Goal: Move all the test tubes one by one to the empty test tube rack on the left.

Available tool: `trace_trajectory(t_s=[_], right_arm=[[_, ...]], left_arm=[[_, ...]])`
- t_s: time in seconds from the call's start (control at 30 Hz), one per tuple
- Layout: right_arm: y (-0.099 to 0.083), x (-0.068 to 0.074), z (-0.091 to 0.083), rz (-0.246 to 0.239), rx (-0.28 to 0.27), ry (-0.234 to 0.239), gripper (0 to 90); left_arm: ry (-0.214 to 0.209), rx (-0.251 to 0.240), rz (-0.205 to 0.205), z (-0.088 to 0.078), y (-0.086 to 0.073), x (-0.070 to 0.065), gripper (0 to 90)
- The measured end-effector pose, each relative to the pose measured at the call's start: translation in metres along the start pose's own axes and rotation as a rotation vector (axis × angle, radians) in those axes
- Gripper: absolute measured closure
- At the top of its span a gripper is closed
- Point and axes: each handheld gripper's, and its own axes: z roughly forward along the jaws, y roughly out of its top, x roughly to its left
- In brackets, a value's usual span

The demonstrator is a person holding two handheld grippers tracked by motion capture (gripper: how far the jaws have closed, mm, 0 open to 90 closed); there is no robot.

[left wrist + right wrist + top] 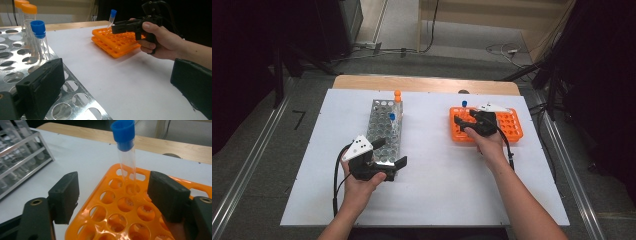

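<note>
At right of centre in the high view, the right gripper is closing on, not yet clasping, a blue-capped tube standing in the orange rack, while the left gripper, jaws apart, is resting at the metal rack, already holding three capped tubes.

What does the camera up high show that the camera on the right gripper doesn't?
High view: the left gripper at the metal rack's near end, both forearms, an orange-capped tube at the rack's far end, and the floor.

Right gripper view: the orange rack's round holes up close, its open jaws either side of the tube, not touching.

Both: the blue-capped tube standing in the orange rack, the metal rack, the white table.
</note>
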Motion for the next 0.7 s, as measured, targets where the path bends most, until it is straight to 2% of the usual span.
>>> trace_trajectory(t_s=[0.13, 0.23, 0.4, 0.63, 0.7], right_arm=[[0.003, -0.002, 0.01, 0.025, 0.015, -0.043, 32.4], [0.004, -0.002, 0.016, 0.043, 0.033, -0.096, 38.1], [0.005, 0.002, 0.023, 0.024, 0.051, -0.137, 46.6], [0.006, 0.001, 0.024, 0.05, 0.056, -0.174, 73.6], [0.006, 0.0, 0.024, 0.049, 0.058, -0.179, 74.9]], left_arm=[[-0.004, -0.002, -0.005, -0.001, 0.0, -0.001, 0.0], [-0.004, -0.001, -0.006, -0.002, 0.0, 0.0, 0.0], [-0.001, -0.002, -0.01, -0.003, 0.0, 0.001, 0.0], [-0.003, -0.001, -0.012, -0.003, -0.001, 0.001, 0.0], [-0.004, 0.0, -0.009, -0.003, 0.0, 0.001, 0.0]])
